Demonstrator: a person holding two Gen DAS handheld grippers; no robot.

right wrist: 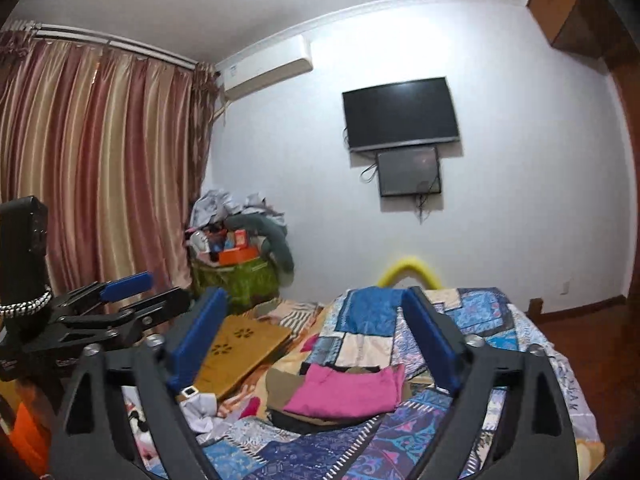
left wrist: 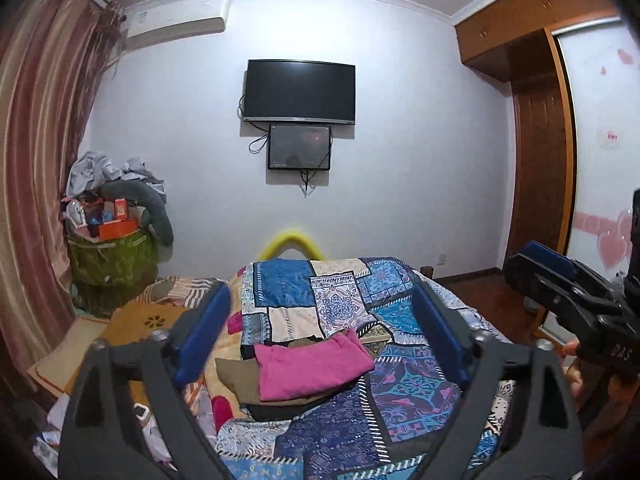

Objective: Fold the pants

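Observation:
Folded pink pants [left wrist: 312, 368] [right wrist: 348, 394] lie on top of a small stack of folded brown and black clothes [left wrist: 236, 376] on the patchwork quilt [left wrist: 400, 392] of the bed. My left gripper [left wrist: 320, 286] is raised above the bed and points toward the far wall. It is open, with nothing between its blue pads. My right gripper [right wrist: 315, 291] hangs beside it at about the same height, also open and empty. Each gripper shows in the other's view: the right one [left wrist: 528, 268] at the right edge, the left one [right wrist: 156, 290] at the left edge.
A wooden lap desk [right wrist: 240, 344] lies on the bed left of the stack, with loose small items near it. A green bag piled with clothes and boxes [left wrist: 112, 256] stands by the curtain [left wrist: 36, 160]. A TV [left wrist: 300, 92] hangs on the wall, and a wardrobe [left wrist: 536, 128] is at the right.

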